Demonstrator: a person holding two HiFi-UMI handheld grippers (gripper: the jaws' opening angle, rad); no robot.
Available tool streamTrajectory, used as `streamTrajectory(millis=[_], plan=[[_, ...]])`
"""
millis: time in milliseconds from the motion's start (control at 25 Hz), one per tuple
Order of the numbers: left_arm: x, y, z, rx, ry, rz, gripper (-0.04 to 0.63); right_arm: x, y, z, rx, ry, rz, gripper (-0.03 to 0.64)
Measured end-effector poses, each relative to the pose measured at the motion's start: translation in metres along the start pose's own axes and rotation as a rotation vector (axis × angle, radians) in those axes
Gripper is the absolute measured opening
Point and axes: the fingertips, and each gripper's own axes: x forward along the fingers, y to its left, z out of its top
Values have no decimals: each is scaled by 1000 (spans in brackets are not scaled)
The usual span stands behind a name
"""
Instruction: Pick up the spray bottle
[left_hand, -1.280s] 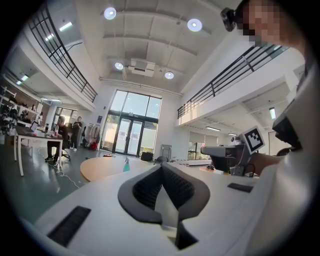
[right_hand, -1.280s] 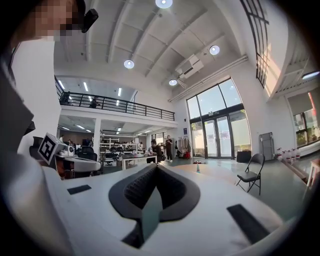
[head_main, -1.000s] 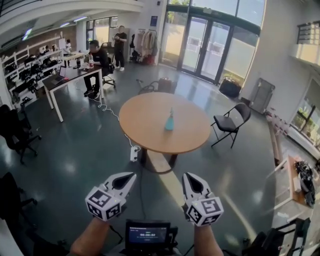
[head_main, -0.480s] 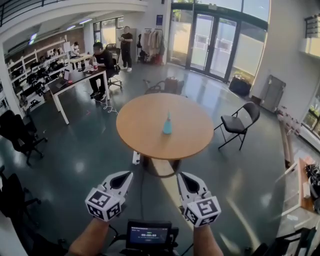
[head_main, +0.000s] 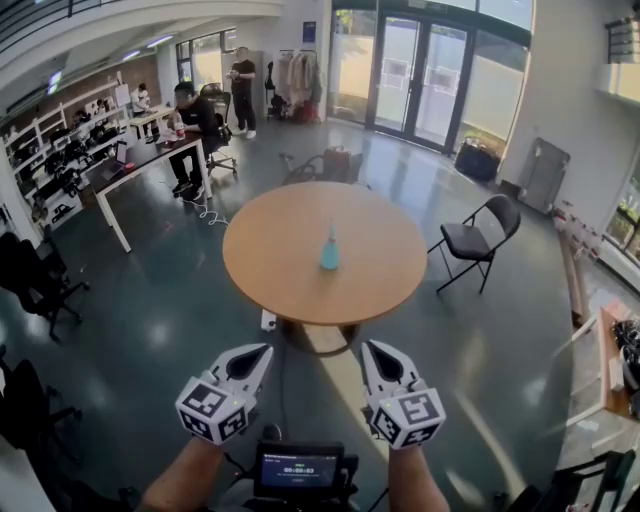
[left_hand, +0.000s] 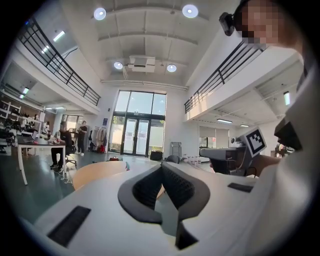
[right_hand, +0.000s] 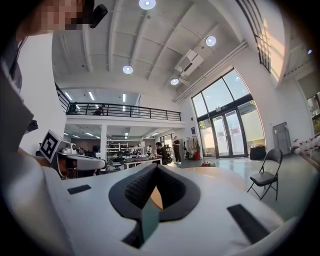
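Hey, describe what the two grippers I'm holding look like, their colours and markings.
The left gripper and right gripper both have white, tapering shells with black openings. Each carries a white cube printed with black square markers at its rear. Inside, the pads are black and ribbed. No sleeves show on the forearms.

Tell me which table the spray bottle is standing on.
The round wooden table in the middle; the blue spray bottle stands upright on it. The desk at left is rectangular.
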Motion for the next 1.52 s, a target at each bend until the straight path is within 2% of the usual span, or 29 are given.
streamTrajectory(millis=[120,280,480,1000,1040,1200,1280,1520], plan=[[17,18,6,-15,-29,-9,0,21,-9,4,-9,-5,-7,11],[46,47,9,-19,-27,-33,-2,55,-21,7,-6,0,-24,11],[76,94,20,-23,-36,-54,-2,101,-23,15,6,-39,21,11],[149,177,23,-30,-20,-163,-1,203,-68,20,-2,-9,-137,19],[153,182,23,-34,-19,-166,-1,209,-69,19,2,-1,-140,47],[169,193,18,-55,-8,-177,-1,224,-79,12,14,48,-162,67],[180,198,12,-59,6,-184,-1,233,-90,5,35,68,-166,133],[221,223,-4,-49,44,-150,0,274,-127,-23,59,121,-146,199]])
